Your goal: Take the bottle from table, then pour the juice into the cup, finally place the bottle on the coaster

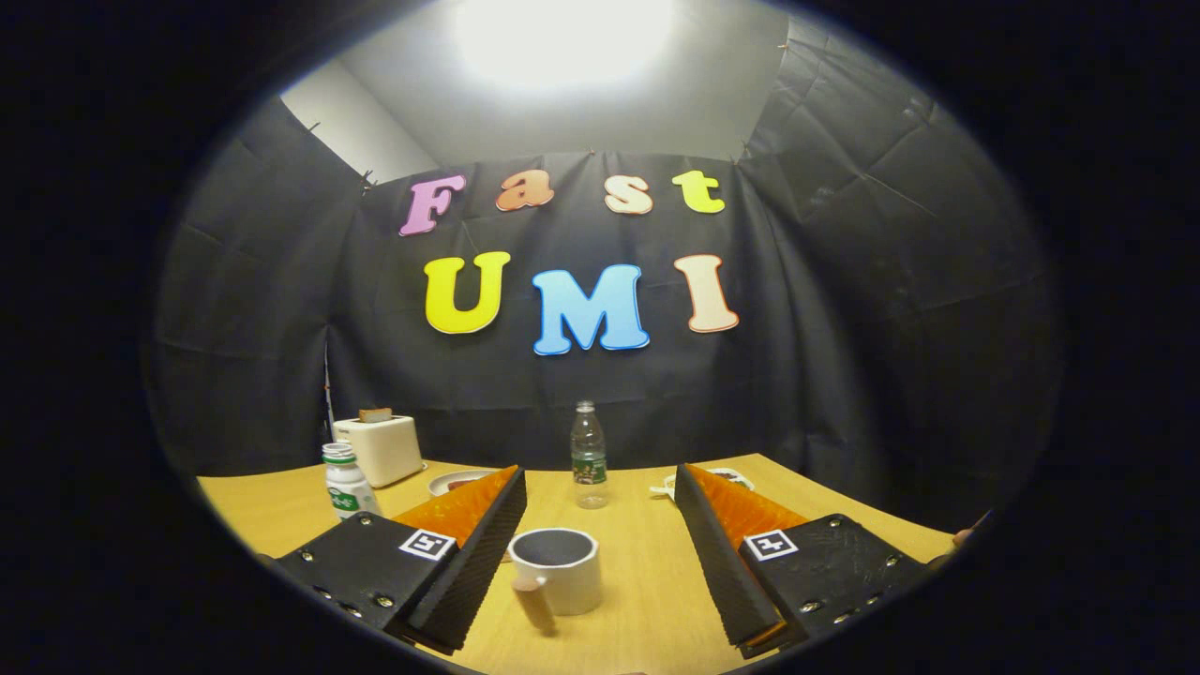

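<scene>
A clear plastic bottle (589, 456) with a green label stands upright on the wooden table (647, 562), beyond the fingers and between their lines. A white cup (560, 569) with a wooden handle sits nearer, between the two fingers and close to the left one. My gripper (600, 483) is open wide, with nothing between its fingers. A flat pale object (722, 476), possibly the coaster, peeks out behind the right finger; I cannot tell for sure.
A white toaster (380, 447) stands at the back left of the table. A small white bottle with a green cap (347, 483) stands in front of it. A white plate (459, 481) lies partly hidden behind the left finger.
</scene>
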A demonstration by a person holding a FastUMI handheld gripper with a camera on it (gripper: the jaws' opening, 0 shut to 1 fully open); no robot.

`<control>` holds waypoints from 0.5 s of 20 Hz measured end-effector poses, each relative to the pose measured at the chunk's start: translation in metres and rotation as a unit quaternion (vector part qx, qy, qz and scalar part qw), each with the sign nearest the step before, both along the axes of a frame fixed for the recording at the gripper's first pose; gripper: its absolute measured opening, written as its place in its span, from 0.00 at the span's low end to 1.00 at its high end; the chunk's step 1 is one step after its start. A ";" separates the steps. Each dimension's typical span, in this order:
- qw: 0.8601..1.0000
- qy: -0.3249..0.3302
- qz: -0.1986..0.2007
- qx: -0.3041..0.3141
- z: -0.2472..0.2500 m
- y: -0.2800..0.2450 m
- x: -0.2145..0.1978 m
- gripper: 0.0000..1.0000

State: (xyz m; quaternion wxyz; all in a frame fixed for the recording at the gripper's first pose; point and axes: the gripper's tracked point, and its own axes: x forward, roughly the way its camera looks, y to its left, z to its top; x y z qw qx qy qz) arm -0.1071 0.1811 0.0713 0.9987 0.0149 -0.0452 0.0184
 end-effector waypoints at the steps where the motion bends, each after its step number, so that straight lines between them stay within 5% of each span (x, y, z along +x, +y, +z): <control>1: 1.000 0.000 0.006 0.006 -0.002 0.014 -0.003 0.96; 10: 0.997 0.010 0.066 0.036 -0.033 0.141 -0.005 0.96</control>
